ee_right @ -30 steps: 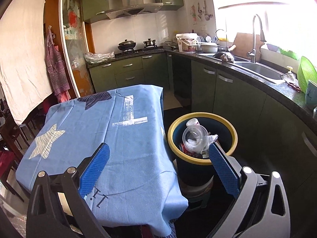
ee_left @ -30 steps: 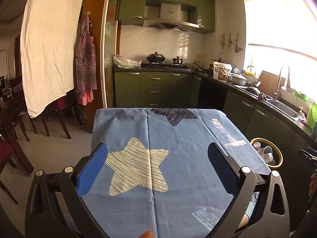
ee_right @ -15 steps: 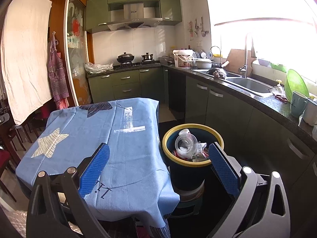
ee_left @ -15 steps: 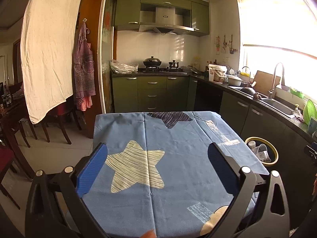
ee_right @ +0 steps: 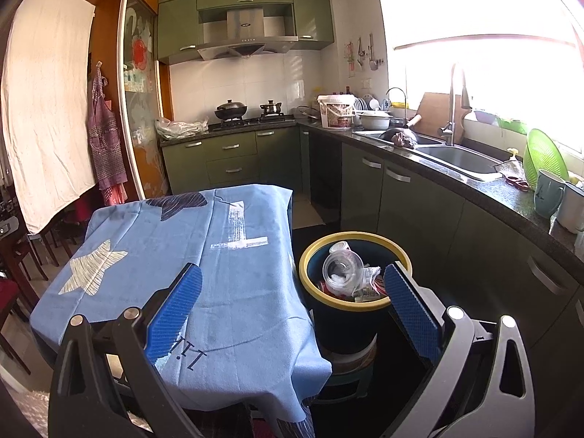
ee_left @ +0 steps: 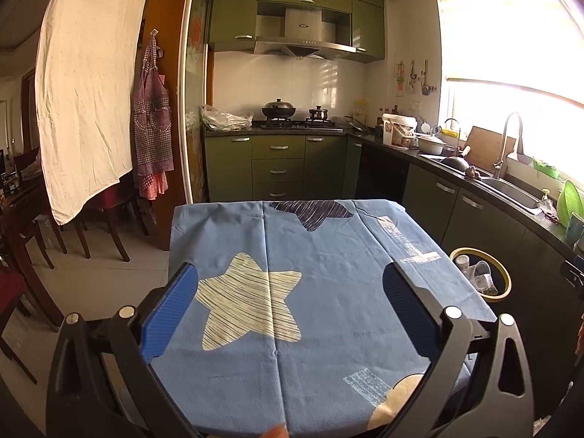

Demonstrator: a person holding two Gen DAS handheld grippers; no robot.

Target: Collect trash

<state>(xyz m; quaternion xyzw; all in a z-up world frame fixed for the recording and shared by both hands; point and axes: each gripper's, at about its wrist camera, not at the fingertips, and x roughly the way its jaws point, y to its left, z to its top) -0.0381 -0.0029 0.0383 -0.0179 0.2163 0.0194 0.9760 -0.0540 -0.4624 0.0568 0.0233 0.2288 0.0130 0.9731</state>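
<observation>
A dark bin with a yellow rim (ee_right: 356,306) stands on the floor right of the table; it also shows in the left wrist view (ee_left: 505,281). Inside lie a clear plastic bottle (ee_right: 341,266) and crumpled wrappers (ee_right: 368,286). The table carries a blue cloth with star prints (ee_left: 292,281), also in the right wrist view (ee_right: 219,255). My left gripper (ee_left: 290,295) is open and empty above the table's near end. My right gripper (ee_right: 292,295) is open and empty, above the gap between the table corner and the bin.
A dark counter with green cabinets (ee_right: 419,182) runs along the right, with a sink (ee_right: 456,157), mugs (ee_right: 547,193) and a green strainer (ee_right: 544,157). A stove with pots (ee_left: 292,116) stands at the back. Wooden chairs (ee_left: 106,215) and a hanging white sheet (ee_left: 84,91) are left.
Both grippers have pulled back and risen, so the table and bin look smaller and farther. Both stay open and empty.
</observation>
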